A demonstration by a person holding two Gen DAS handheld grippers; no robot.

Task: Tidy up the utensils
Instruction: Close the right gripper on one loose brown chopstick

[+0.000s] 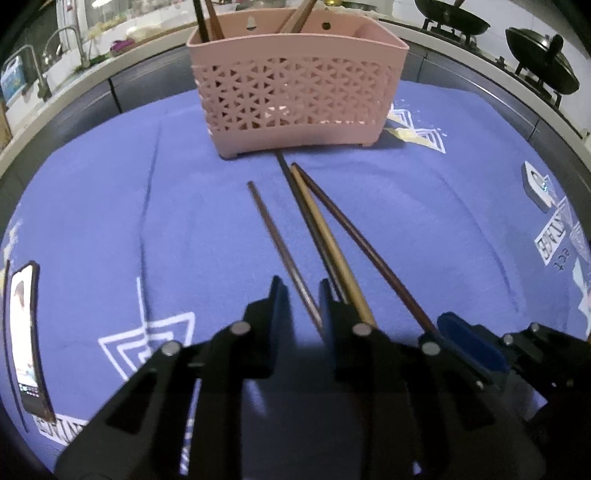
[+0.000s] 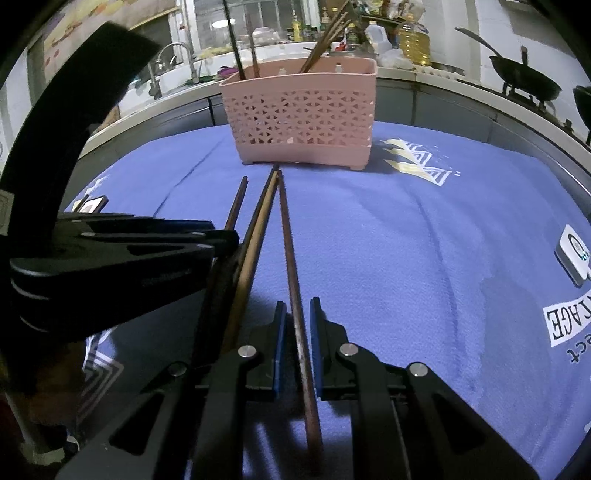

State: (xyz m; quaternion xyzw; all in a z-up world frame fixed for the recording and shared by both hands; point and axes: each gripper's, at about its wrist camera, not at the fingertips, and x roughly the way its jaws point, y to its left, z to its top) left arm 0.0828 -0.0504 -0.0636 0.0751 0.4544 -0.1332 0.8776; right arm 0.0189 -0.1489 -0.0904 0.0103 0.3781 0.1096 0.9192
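Your left tool (image 1: 303,297) sits low over the blue cloth (image 1: 184,206) with a thin reddish-brown chopstick (image 1: 280,251) running between its blue pads. Cloth shows beside the stick, so the jaws are released, not clenched on it. Its near end is lost under the black linkage. Your right tool (image 2: 297,314) straddles a darker red-brown chopstick (image 2: 290,258) the same way: narrow jaws with a sliver of gap on the left. Whether the right pad brushes the stick is hard to make out.

Between those two sticks lie a black chopstick (image 1: 307,221) and a tan, wood-toned one (image 1: 329,240), pressed side by side. Their near ends are hidden behind the left tool's finger. All four point at the pink plastic basket (image 1: 295,92), their far tips fanning in toward its base.

The basket has rounded corners, small feet and a lattice of cut-out triangles. Several chopsticks (image 1: 207,18) stand inside it, their tops cut off by the frame.

A phone (image 1: 26,343) lies at the cloth's left edge — its screen is lit but blurred. The surface itself is hidden under the textured, creased fabric with white printed shapes
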